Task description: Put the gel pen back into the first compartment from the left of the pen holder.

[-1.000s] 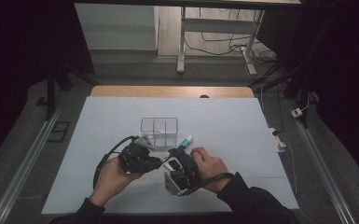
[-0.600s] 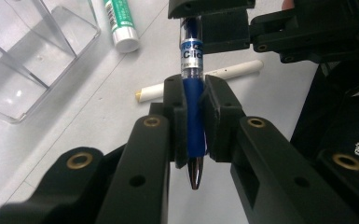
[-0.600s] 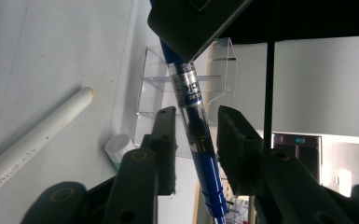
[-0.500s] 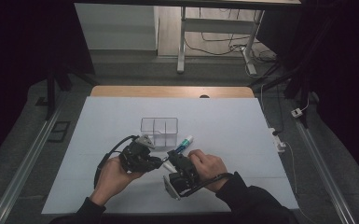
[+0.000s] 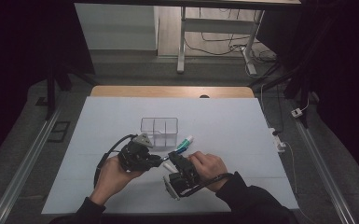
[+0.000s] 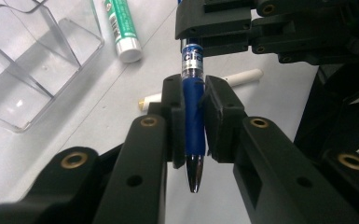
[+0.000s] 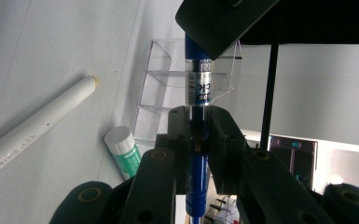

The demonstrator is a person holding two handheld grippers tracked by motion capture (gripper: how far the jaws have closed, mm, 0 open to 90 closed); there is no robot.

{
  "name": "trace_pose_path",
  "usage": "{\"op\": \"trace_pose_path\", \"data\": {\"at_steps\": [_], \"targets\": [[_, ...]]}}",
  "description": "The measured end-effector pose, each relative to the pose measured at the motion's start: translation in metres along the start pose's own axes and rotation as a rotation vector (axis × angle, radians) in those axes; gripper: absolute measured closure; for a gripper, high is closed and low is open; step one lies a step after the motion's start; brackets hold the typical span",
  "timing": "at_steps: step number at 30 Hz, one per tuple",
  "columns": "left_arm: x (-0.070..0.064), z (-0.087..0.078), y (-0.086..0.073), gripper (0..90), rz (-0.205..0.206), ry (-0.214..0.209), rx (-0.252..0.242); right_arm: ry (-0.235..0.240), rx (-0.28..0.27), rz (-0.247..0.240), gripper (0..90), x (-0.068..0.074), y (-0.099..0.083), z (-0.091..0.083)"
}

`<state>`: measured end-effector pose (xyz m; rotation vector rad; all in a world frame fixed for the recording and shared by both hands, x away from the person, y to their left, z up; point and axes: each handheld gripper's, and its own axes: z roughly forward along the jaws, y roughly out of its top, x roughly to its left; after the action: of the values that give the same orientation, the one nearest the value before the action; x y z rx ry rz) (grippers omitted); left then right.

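A blue pen (image 6: 193, 121) is held from both ends above the table. My left gripper (image 6: 195, 95) is shut on its dark blue grip, with the metal tip pointing back at the camera. My right gripper (image 7: 199, 119) is shut on the barrel just below the label (image 7: 198, 86). In the left gripper view the right gripper (image 6: 224, 23) clamps the pen's far end. In the high view the left gripper (image 5: 160, 160) and right gripper (image 5: 174, 157) meet nose to nose in front of a clear organizer (image 5: 159, 130).
A green and white tube (image 5: 184, 143) lies right of the organizer, and a white stick (image 6: 242, 77) lies on the mat under the grippers. The clear organizer (image 6: 28, 65) has several empty compartments. The pale mat (image 5: 242, 126) extends to both sides.
My right hand and gripper have edged slightly toward the near edge of the table. The left hand has stayed put, and both grippers keep their hold on the pen.
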<state>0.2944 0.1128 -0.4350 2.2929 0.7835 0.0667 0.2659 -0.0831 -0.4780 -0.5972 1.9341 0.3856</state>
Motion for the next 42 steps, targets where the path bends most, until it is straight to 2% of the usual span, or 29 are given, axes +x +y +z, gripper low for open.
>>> {"op": "trace_pose_path", "data": {"at_steps": [5,6,7,8,11,14,16,19,21,25,27,29,30,31,33,35,38,40,41,42], "targets": [[0.001,-0.006,-0.004,60.1,-0.005,0.034,-0.051,-0.003,0.000,0.021,79.7,-0.002,-0.003,-0.001],[0.002,-0.008,-0.005,57.5,-0.007,0.038,-0.063,0.009,0.013,0.028,79.7,-0.003,-0.004,-0.002],[0.002,-0.009,-0.007,54.4,-0.015,0.043,-0.083,0.007,-0.003,0.034,79.7,-0.004,-0.005,0.000],[0.003,-0.010,-0.008,50.4,-0.018,0.045,-0.097,0.017,0.016,0.040,79.7,-0.004,-0.005,-0.001],[0.005,-0.013,-0.013,40.5,-0.032,0.047,-0.135,0.025,0.027,0.070,79.7,-0.005,-0.007,-0.001],[0.007,-0.016,-0.019,31.7,-0.050,0.051,-0.169,0.033,0.018,0.084,79.7,-0.008,-0.010,0.001],[0.009,-0.018,-0.022,29.3,-0.070,0.041,-0.188,0.039,0.024,0.123,79.7,-0.009,-0.011,0.001],[0.010,-0.020,-0.026,27.0,-0.081,0.044,-0.207,0.052,0.022,0.155,79.7,-0.012,-0.016,0.003],[0.011,-0.021,-0.029,26.8,-0.090,0.038,-0.216,0.063,0.020,0.196,79.7,-0.014,-0.018,0.004],[0.010,-0.021,-0.034,19.7,-0.082,0.073,-0.216,0.091,0.003,0.243,79.7,-0.020,-0.023,0.007],[0.010,-0.022,-0.037,15.5,-0.086,0.088,-0.214,0.104,-0.008,0.280,79.7,-0.022,-0.025,0.009],[0.010,-0.023,-0.040,11.9,-0.101,0.089,-0.218,0.134,0.011,0.309,79.7,-0.026,-0.027,0.009],[0.011,-0.023,-0.042,10.6,-0.111,0.089,-0.222,0.138,-0.014,0.339,79.7,-0.026,-0.029,0.011],[0.011,-0.024,-0.044,9.5,-0.125,0.091,-0.228,0.156,0.002,0.354,79.7,-0.029,-0.029,0.011],[0.010,-0.025,-0.047,6.5,-0.145,0.102,-0.229,0.170,-0.015,0.398,79.7,-0.032,-0.031,0.012],[0.009,-0.026,-0.051,4.7,-0.145,0.124,-0.216,0.190,-0.033,0.437,79.7,-0.035,-0.033,0.015],[0.007,-0.027,-0.055,2.7,-0.152,0.127,-0.219,0.223,-0.056,0.504,79.7,-0.041,-0.036,0.018],[0.006,-0.028,-0.058,1.3,-0.158,0.127,-0.222,0.240,-0.075,0.574,79.7,-0.045,-0.040,0.021],[0.005,-0.029,-0.060,1.0,-0.160,0.125,-0.223,0.252,-0.075,0.590,79.7,-0.047,-0.041,0.021],[0.005,-0.030,-0.062,0.5,-0.163,0.126,-0.227,0.254,-0.086,0.672,79.7,-0.047,-0.041,0.022]]}}
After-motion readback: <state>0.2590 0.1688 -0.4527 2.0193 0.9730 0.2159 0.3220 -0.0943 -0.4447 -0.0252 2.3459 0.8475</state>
